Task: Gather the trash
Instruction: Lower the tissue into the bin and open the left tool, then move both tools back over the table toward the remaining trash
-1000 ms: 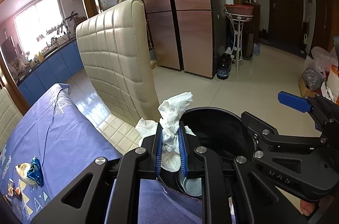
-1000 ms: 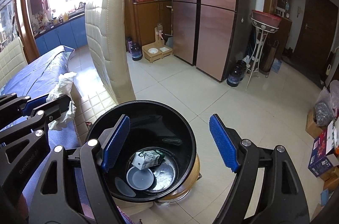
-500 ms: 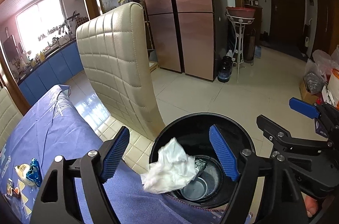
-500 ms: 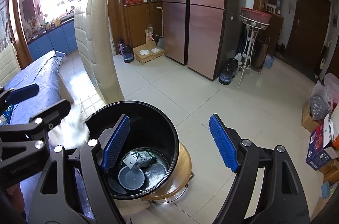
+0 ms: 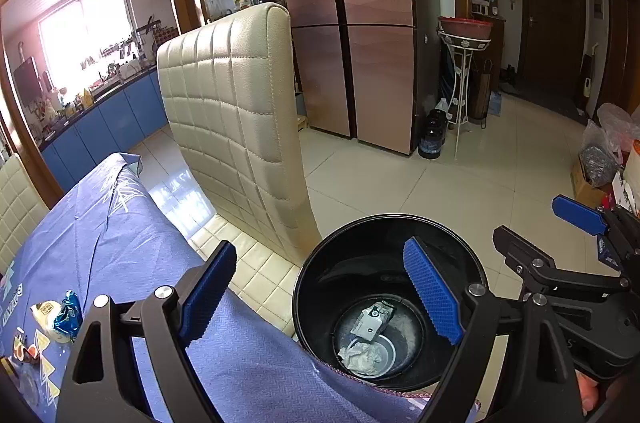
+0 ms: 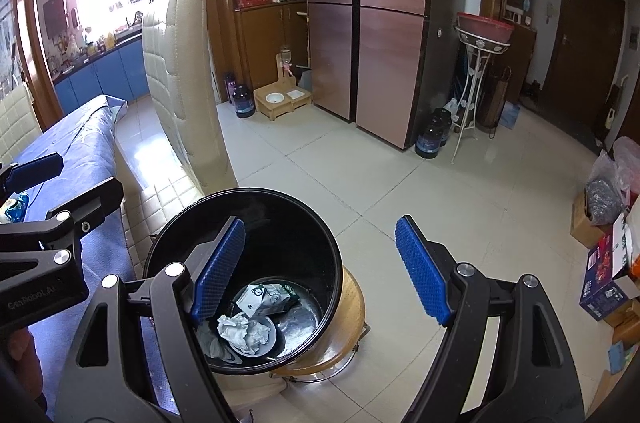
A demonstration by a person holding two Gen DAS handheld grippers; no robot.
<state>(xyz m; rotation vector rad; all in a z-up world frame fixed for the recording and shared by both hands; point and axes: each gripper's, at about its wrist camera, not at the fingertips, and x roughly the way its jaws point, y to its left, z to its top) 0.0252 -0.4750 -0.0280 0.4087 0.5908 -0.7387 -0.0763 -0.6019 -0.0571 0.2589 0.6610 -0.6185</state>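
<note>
- The bench (image 5: pixel 132 243), covered by a blue cloth, is seen at the left of both wrist views; a quilted cream chair (image 5: pixel 236 111) is pushed in along its far side.
- A black bin (image 5: pixel 320 279) is stood on a low wooden stool (image 6: pixel 352 307) just beside the bench edge, presumably so that trash can be dropped in without a long carry.
- The left gripper (image 5: pixel 320 293) is held over the bench edge and the bin's mouth, tilted downward. Its jaws have just been opening and are now wide apart, with nothing between them.
- The right gripper (image 6: pixel 320 267) is poised over the bin's far rim, jaws likewise spread and empty; it is judged to be waiting rather than working.
- A small carton (image 6: pixel 262 299) is lying at the bottom of the bin.
- A crumpled white tissue (image 6: pixel 244 333) is resting beside the carton, on a round dish-like piece at the bin's bottom, so this item can be counted as collected.
- A blue-and-yellow snack wrapper (image 5: pixel 58 317) is left on the cloth near the bench's near-left corner, well apart from the bin; it is probably the next piece to be fetched.
</note>
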